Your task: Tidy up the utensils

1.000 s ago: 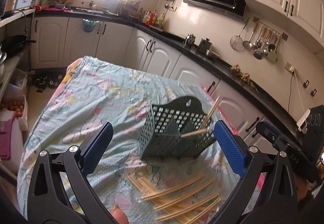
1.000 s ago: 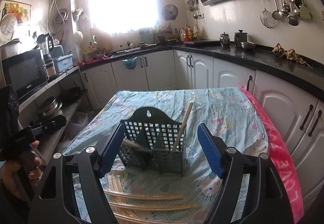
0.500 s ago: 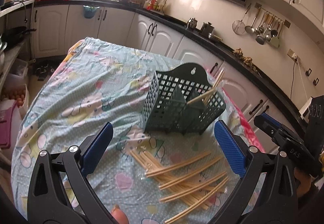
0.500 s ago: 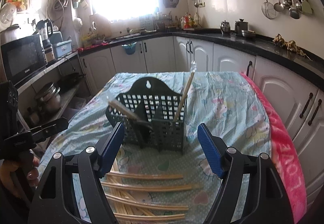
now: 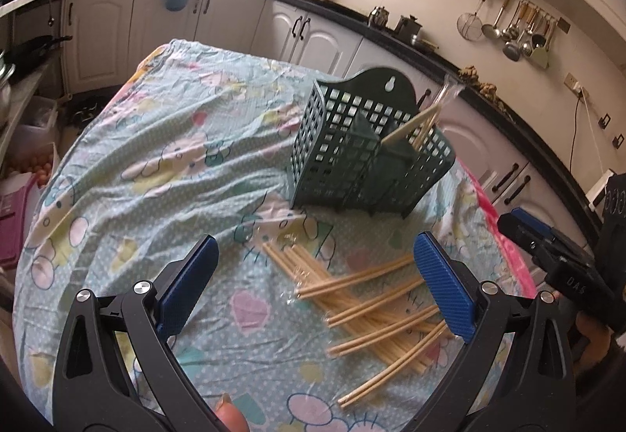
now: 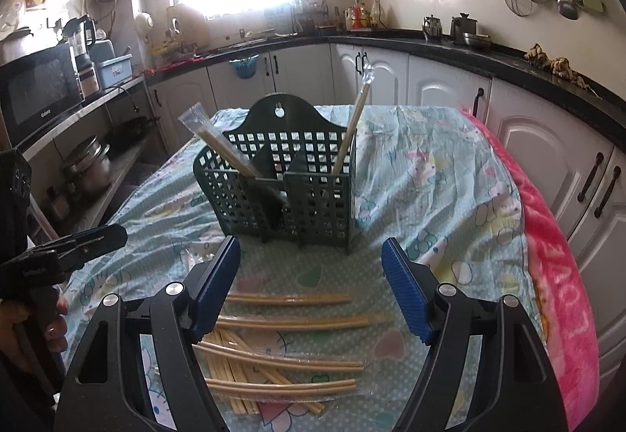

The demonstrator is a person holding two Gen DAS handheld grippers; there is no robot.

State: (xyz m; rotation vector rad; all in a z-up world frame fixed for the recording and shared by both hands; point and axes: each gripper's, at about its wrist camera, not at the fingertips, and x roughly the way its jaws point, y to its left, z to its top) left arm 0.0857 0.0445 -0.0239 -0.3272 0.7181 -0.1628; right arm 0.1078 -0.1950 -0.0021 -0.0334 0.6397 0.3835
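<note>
Both views: your grippers lower since earlier frame, chopsticks point(image 6: 289, 318) nearer. Left gripper point(image 5: 313, 283), right gripper point(image 6: 311, 287): tongs wide, empty. Step: approach. Next: close on one wrapped pair, carry to caddy point(image 6: 281, 189).

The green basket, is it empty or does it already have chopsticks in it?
Not empty: the basket holds two wrapped chopstick pairs, leaning out.

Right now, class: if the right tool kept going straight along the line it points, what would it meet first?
Most likely the loose chopsticks lying on the tablecloth, since the open right tool tilts downward over them. The green basket stands just beyond; depth is hard to judge.
</note>
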